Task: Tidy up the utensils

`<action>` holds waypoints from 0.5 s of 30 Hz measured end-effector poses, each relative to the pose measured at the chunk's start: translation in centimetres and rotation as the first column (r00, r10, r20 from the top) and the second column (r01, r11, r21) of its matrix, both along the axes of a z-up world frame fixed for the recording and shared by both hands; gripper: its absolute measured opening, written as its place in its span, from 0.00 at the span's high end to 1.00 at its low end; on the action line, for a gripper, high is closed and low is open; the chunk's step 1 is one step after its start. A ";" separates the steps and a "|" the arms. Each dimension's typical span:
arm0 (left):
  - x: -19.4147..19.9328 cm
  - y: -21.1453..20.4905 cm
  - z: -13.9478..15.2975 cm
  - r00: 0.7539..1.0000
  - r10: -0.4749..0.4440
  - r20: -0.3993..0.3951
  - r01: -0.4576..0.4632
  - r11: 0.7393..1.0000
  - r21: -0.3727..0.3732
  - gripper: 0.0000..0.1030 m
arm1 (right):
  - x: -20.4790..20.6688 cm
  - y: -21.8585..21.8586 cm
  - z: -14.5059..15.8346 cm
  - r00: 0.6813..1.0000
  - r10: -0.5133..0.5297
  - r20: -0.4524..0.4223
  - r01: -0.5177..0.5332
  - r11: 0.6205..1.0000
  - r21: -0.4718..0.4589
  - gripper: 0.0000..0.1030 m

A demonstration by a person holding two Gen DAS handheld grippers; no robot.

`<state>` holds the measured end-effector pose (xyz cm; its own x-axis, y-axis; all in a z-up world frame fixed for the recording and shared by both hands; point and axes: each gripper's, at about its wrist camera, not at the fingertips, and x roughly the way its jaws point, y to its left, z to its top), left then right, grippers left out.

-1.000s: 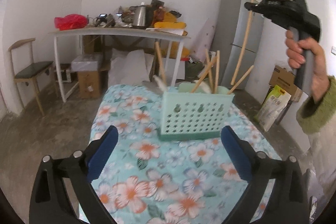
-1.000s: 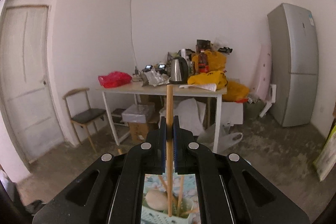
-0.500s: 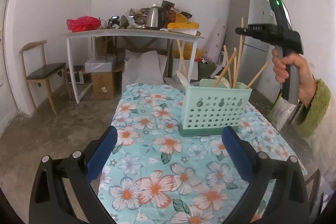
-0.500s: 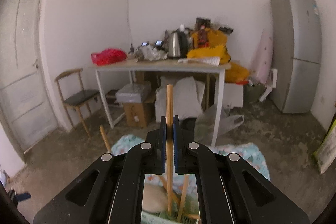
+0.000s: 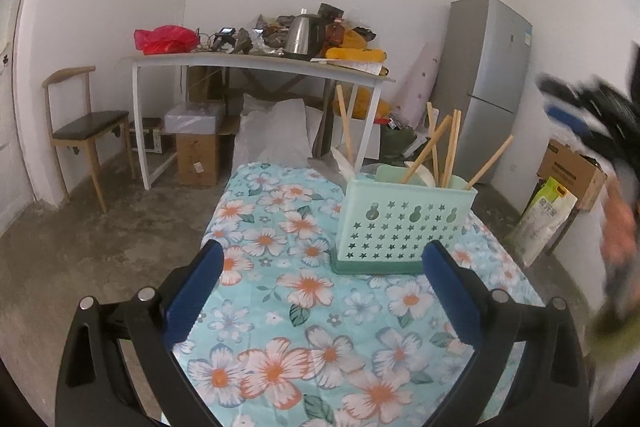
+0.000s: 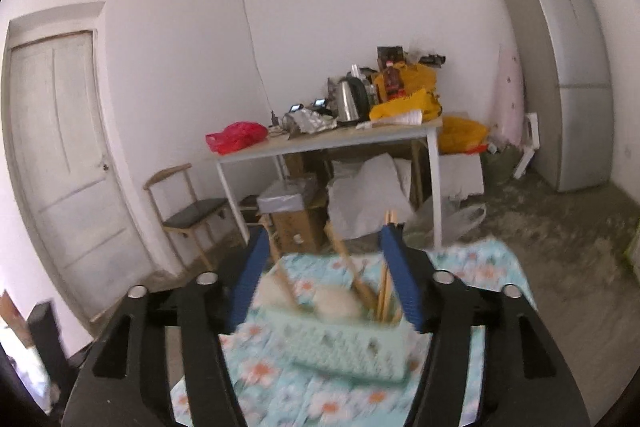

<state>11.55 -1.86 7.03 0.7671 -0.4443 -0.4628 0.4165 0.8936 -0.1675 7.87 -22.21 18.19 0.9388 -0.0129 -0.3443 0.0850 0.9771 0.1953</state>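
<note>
Change since a second ago: we held one chopstick pinched upright in the right gripper (image 6: pixel 326 271); now its jaws are opening and nothing is between the pads.
Chopstick: we see it no longer in our grip; wooden chopsticks (image 5: pixel 448 151) stand leaning in the basket (image 5: pixel 404 223), and we cannot tell which one was just let go.
Right gripper: released, blue pads (image 6: pixel 250 279) apart, hanging just above the basket (image 6: pixel 340 343); the chopstick tips (image 6: pixel 388 267) rise close by the right pad, and the blurred frame does not show whether they touch.
Right gripper in the left view: a blurred dark shape (image 5: pixel 592 111) at the right edge, lower than half a second ago.
Left gripper: we keep it (image 5: pixel 320 287) wide open and empty, low over the tabletop (image 5: pixel 280 331).
Basket and left gripper: the basket stands upright beyond the fingertips, nearer the right finger (image 5: pixel 448 291), not touching.
Basket on the tabletop: toward the far right part of the flowered cloth, short of the far edge.
White spoons (image 5: pixel 420 173): inside the basket with the chopsticks.
</note>
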 end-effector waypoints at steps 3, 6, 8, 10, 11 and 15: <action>0.2 -0.8 0.4 1.000 0.028 -0.011 -0.028 1.000 0.010 0.05 | -1.4 1.4 -2.6 0.993 -0.080 -0.089 0.078 0.997 -0.026 0.31; 0.2 -1.6 0.7 0.998 0.061 -0.015 -0.060 0.997 0.037 0.05 | -1.7 2.5 -4.6 0.966 -0.184 -0.183 0.164 0.979 -0.117 0.20; 0.3 -2.2 0.9 0.995 0.098 -0.025 -0.096 0.993 0.064 0.05 | -1.9 3.3 -5.7 0.943 -0.244 -0.227 0.208 0.963 -0.172 0.13; 0.2 -2.8 1.0 0.990 0.143 -0.019 -0.140 0.985 0.103 0.05 | -2.0 3.7 -6.5 0.929 -0.266 -0.257 0.221 0.957 -0.189 0.09; 0.2 -3.0 1.0 0.988 0.156 -0.014 -0.153 0.981 0.117 0.05 | -2.0 3.9 -6.8 0.920 -0.280 -0.273 0.230 0.952 -0.199 0.08; 0.0 -3.8 1.3 0.975 0.224 0.001 -0.220 0.956 0.193 0.05 | -2.1 3.9 -7.1 0.889 -0.340 -0.306 0.273 0.931 -0.242 0.08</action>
<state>11.51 -5.62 8.37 0.8261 -0.1659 -0.5386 0.2020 0.9793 0.0083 5.76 -18.34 11.05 0.7050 -0.3769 -0.6008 0.4142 0.9064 -0.0826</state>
